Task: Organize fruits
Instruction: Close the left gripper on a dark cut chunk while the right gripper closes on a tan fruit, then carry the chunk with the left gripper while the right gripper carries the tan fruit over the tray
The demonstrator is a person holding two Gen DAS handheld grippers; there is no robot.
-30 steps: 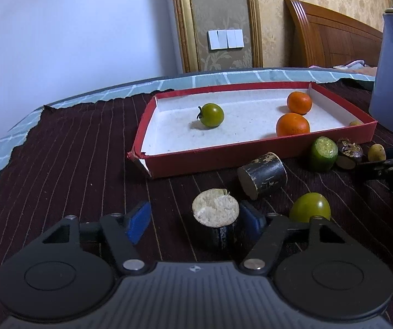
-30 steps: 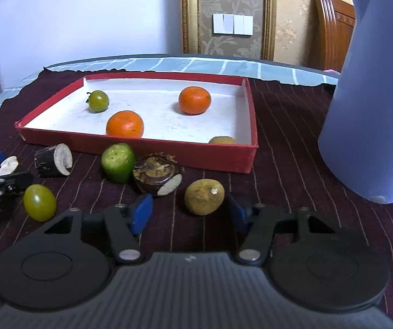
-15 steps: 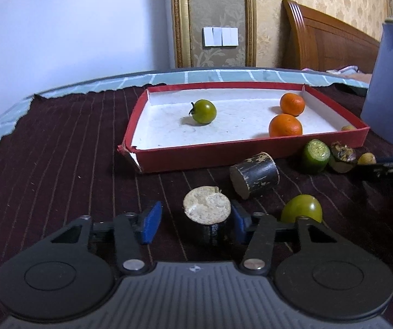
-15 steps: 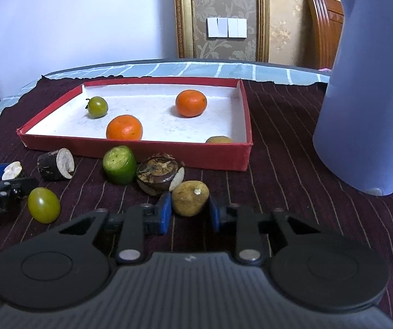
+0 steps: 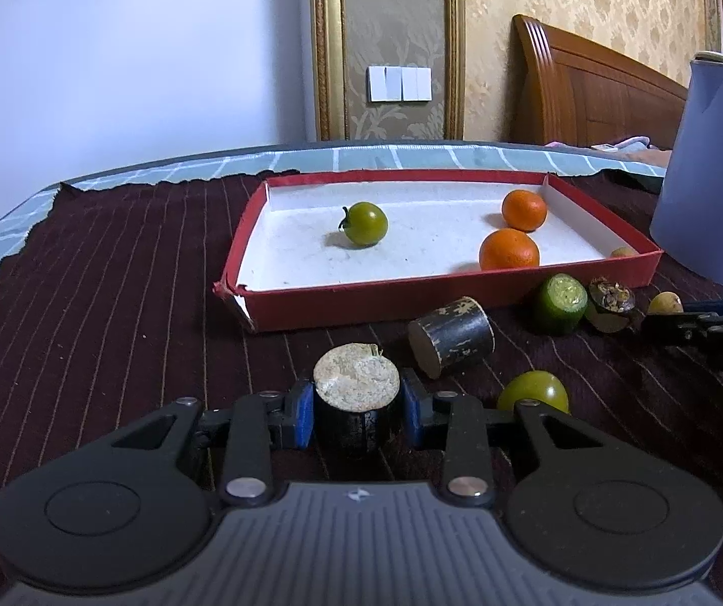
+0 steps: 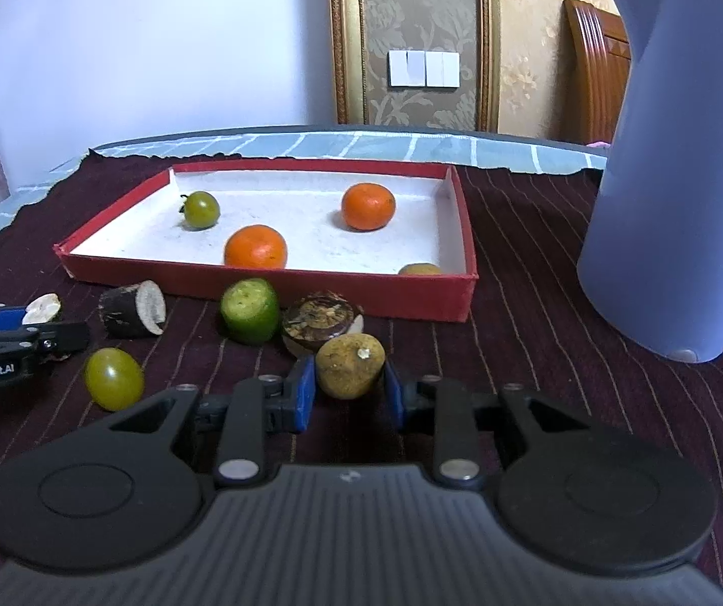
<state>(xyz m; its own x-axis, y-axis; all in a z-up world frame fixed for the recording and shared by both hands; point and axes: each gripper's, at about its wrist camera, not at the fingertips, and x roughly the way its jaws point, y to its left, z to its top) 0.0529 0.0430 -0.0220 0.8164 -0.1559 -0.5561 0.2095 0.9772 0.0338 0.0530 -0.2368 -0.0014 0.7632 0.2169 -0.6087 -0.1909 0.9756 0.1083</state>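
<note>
Red tray [image 5: 341, 298], orange fruits [image 5: 509, 250], maroon pinstriped cloth [image 5: 109, 272], lavender kettle [image 6: 674, 202].

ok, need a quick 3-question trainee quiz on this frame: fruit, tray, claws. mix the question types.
1. True or false: the left claw is shut on the dark cut stub with the pale top.
2. How many orange fruits lie in the red tray?
3. What does the right claw grip? A) the green grape B) the yellow-brown fruit C) the blue jug

Key: 1 true; its jaws have just been closing and its pads now press the stub's sides. 2 two, orange fruit and orange fruit. 3 B.
</note>
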